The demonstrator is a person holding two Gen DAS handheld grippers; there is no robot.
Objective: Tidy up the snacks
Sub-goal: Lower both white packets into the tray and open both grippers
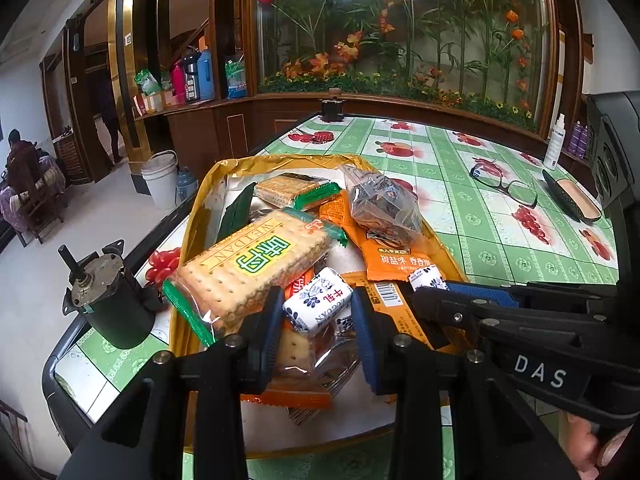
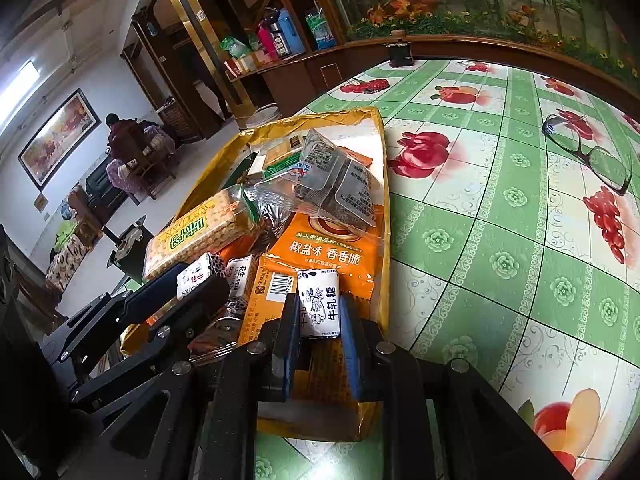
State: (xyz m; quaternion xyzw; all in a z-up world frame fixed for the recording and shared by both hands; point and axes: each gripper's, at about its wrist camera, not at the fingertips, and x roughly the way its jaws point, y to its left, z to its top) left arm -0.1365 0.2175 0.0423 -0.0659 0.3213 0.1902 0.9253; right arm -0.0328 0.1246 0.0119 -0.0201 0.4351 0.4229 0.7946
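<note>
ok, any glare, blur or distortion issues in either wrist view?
Left wrist: strong fisheye bending of the table edge, black corners; candy between the fingers is sharp. Right wrist: ceiling light blown out upper left; tablecloth curves heavily; nougat text is legible.

A glass-fronted flower display [image 1: 400,28] backs the green fruit-print tablecloth [image 1: 500,216]; a framed painting [image 2: 58,136] hangs on the white wall [image 2: 104,80].

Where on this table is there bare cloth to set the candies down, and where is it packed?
Bare tablecloth lies between the yellow tray and the glasses, and nearer, right of the tray. Inside the tray snacks overlap, with both grippers over its near end. The motor crowds the tray's left side.
</note>
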